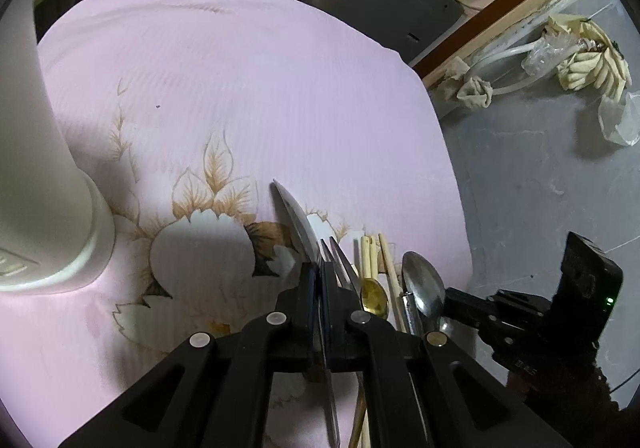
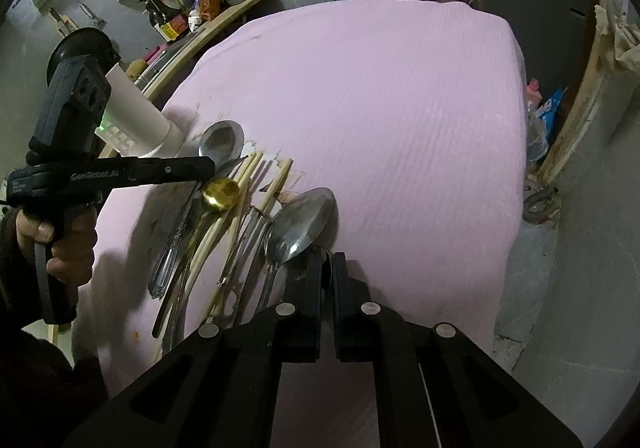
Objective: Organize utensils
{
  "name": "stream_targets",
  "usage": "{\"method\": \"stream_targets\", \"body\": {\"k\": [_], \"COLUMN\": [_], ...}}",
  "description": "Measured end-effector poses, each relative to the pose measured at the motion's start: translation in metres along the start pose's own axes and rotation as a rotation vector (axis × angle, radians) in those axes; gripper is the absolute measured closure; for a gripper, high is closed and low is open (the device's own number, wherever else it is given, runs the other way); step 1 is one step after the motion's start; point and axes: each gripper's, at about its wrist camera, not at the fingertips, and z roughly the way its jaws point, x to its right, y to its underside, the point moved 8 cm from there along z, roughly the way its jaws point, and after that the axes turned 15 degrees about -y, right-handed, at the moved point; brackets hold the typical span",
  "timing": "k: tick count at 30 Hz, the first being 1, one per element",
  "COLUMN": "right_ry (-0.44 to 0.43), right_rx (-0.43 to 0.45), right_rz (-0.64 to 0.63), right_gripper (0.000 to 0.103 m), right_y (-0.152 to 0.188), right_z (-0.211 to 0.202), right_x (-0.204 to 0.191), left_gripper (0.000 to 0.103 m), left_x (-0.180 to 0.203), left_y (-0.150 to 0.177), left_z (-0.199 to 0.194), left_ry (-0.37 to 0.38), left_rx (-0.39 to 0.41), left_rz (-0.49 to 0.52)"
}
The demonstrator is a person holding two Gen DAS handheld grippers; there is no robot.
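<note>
Left wrist view: the left claw (image 1: 319, 280) is clamped on the knife (image 1: 294, 218), blade jutting ahead, ready to lift it clear of the gold spoon (image 1: 374, 302) and chopsticks (image 1: 370, 254) just right.

Right wrist view: the right claw (image 2: 328, 268) pinches the steel spoon (image 2: 308, 222) at its bowl's near edge, at the pile's right on the pink-clothed worktop (image 2: 380, 96).

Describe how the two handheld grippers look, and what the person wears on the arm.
Both grippers are matte black. The left gripper has a pistol-style handle, pale lettering on its side bar and a green light beside its body. The right gripper shows flat black fingers, triangular cut-outs and round silver pivot pins. The sleeve is dark.
</note>
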Motion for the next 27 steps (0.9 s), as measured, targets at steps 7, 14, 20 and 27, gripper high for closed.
{"method": "stream_targets", "body": {"k": [7,14,20,27], "right_ry": [0.082,0.184,0.263,0.331], "right_rx": [0.063,0.235,0.425,0.621], "right_rz": [0.013,0.024,-0.02,-0.158], "right_gripper": [0.101,0.101,0.101,0.101], "right_y": [0.015,0.027,0.009,-0.047], "right_z": [-0.029,-0.072,-0.109,-0.137], "right_x": [-0.015,-0.047,-0.094,-0.166], "left_gripper": [0.1,0.1,0.1,0.1], "left_x": [0.004,0.004,0.003,-0.025], "left_y": [0.016,0.029,0.015,-0.022], "left_z": [-0.024,-0.076,-0.135,-0.202], "left_ry": [-0.006,-0.029,-0.032,-0.006], "left_rx": [0.062,0.221,0.382,0.554], "left_rz": [0.024,0.081,0.123,0.091]}}
